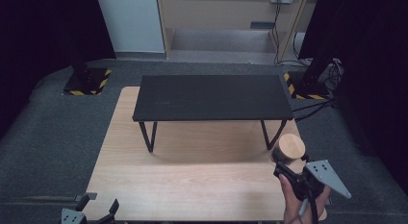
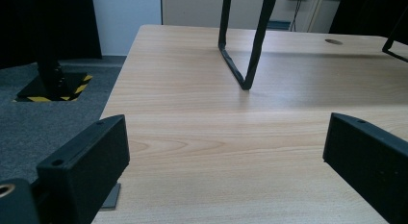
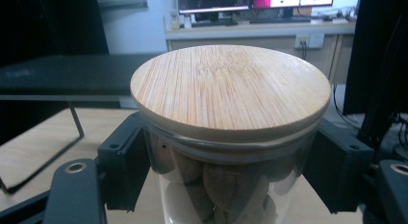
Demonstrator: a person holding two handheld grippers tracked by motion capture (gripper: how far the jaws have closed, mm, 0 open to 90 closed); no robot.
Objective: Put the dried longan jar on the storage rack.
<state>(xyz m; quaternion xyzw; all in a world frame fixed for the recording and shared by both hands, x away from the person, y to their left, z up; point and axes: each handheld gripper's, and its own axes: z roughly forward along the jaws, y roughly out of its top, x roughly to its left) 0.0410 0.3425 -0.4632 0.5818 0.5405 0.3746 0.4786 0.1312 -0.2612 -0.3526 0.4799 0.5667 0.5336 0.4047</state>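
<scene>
Nearest you, at the table's front-left corner, your left gripper [image 1: 98, 210] rests low with its jaws spread wide and nothing between them; the left gripper view looks out across bare wood table [image 2: 202, 152]. At the front-right, your right hand [image 1: 294, 205] carries the right gripper [image 1: 280, 162], whose jaws stand either side of the glass jar [image 3: 226, 185] just below the bamboo lid [image 3: 231, 89]. In the right gripper view both pads sit against the glass wall, so the grip reads as closed on the jar, though how firmly cannot be told. The jar stands near the table's right edge, just in front of the right leg of the black shelf [image 1: 211, 96], and holds brown, nut-like pieces.

Handling, as a judgement: glass is stiff, smooth and breakable, so expect slip under a light squeeze; the contents add weight low down. Hold the body below the lid's rim, as now, not the lid, which may simply lift off. Keep the jar upright.

Beyond it, the shelf spans the table's far half on thin bent legs [image 2: 245, 46], with grey carpet [image 1: 48, 137] around.
</scene>
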